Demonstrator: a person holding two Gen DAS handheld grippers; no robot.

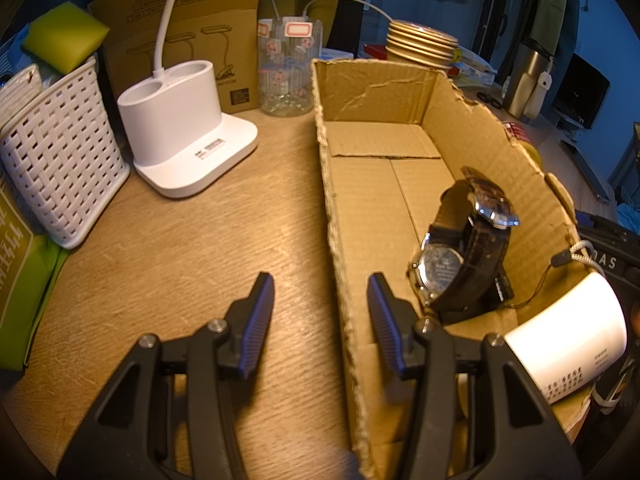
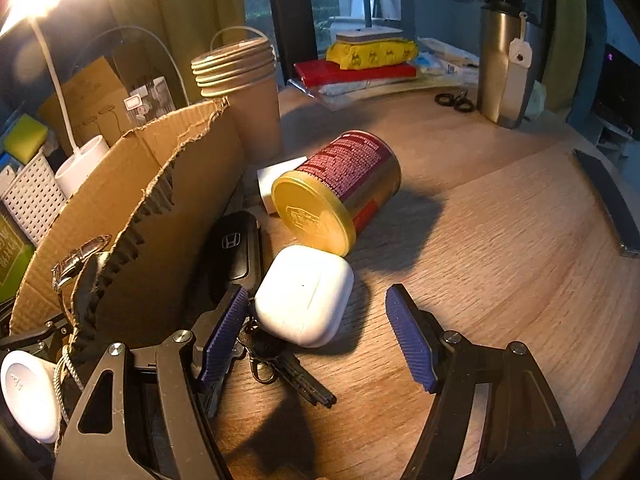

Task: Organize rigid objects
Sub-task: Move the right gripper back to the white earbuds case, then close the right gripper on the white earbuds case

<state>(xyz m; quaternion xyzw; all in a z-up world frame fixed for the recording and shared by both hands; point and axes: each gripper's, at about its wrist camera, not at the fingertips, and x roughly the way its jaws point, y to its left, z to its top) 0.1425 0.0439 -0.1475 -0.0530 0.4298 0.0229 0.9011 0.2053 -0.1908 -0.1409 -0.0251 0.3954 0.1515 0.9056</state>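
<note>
The white earbud case [image 2: 304,296] on the desk [image 2: 500,248] is being approached by the right gripper [image 2: 316,334], jaws spread and empty; closing is probably needed next. The left gripper [image 1: 320,320] is held unclenched astride the cardboard box [image 1: 340,216] wall.

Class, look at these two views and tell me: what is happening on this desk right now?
A person is sorting small items into a cardboard box with two hand-held grippers. Two watches already lie in the box. The right gripper is open around a white earbud case on the desk, not yet gripping it. The left gripper straddles the box's near wall, holding nothing. A can and keys remain outside.
</note>
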